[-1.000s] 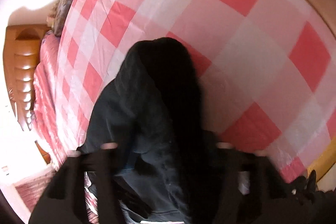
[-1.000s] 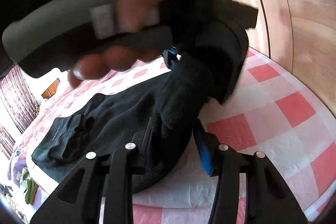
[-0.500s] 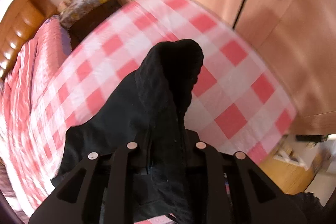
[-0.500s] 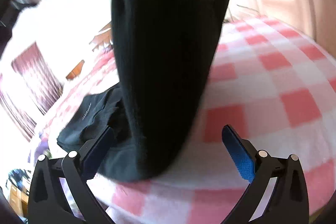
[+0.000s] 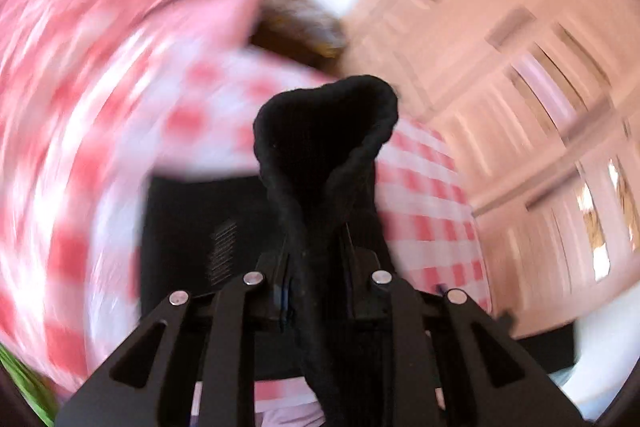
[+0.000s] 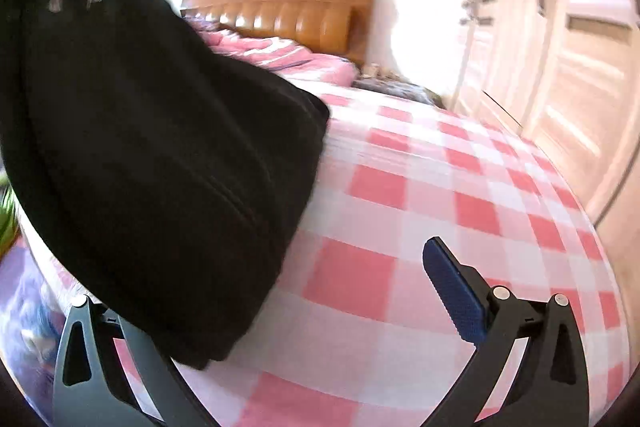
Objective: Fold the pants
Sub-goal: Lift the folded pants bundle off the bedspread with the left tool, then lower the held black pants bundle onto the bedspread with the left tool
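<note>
The black pants (image 5: pixel 320 155) are pinched between the jaws of my left gripper (image 5: pixel 316 267), which is shut on a bunched fold that sticks up past the fingertips. More of the pants hangs below and to the left over the red-and-white checked bed (image 5: pixel 432 195). In the right wrist view the pants (image 6: pixel 152 163) hang in the air on the left, lifted above the bed (image 6: pixel 420 195). My right gripper (image 6: pixel 276 291) is open and empty; its blue-padded right finger (image 6: pixel 452 291) shows, and the left finger is hidden behind the cloth.
A brown padded headboard (image 6: pixel 288 15) and pink bedding (image 6: pixel 280 55) lie at the far end of the bed. Light wooden wardrobe doors (image 6: pixel 568 67) run along the right side. The left wrist view is motion-blurred.
My right gripper let go of the pants and opened wide. My left gripper lifted the pants off the bed and swung with them towards the wardrobe side.
</note>
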`<control>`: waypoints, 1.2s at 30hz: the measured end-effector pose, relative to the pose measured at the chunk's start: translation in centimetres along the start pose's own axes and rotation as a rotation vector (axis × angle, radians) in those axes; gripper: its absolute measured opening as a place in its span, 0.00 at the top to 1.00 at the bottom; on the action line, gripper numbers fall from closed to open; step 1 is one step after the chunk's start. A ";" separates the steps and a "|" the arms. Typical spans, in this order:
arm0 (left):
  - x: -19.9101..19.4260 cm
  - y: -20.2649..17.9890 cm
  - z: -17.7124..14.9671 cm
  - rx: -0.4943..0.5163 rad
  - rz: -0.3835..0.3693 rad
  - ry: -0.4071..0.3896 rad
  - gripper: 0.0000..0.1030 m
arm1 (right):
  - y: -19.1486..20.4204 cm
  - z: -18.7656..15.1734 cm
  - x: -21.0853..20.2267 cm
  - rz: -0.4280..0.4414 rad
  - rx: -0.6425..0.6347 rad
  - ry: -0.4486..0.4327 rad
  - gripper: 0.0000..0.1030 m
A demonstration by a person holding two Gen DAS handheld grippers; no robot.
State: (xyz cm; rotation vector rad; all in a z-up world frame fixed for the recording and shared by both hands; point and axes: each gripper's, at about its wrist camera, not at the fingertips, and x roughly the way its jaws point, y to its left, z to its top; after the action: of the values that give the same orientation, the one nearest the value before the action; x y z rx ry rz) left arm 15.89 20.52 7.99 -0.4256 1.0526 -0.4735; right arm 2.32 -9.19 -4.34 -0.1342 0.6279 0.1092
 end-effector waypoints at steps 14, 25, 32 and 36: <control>3.2 12.4 -5.9 -0.157 -0.159 -0.065 0.74 | 2.6 0.0 0.4 0.131 -0.069 0.086 0.04; -6.1 8.0 -9.9 -0.046 -0.001 -0.316 0.08 | 1.6 1.6 -5.4 0.455 0.009 -0.086 0.04; -3.9 6.5 -15.6 -0.062 0.127 -0.283 0.28 | 6.3 3.0 -6.1 0.534 -0.164 -0.147 0.04; -3.9 10.3 -19.2 -0.203 0.011 -0.313 0.49 | 11.5 4.1 -4.2 0.597 -0.327 -0.126 0.18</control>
State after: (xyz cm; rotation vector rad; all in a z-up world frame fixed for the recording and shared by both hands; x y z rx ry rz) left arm -1.18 29.06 -3.13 -0.6516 0.8010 -0.2788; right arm -0.37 2.51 0.34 -0.2501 0.5039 0.7934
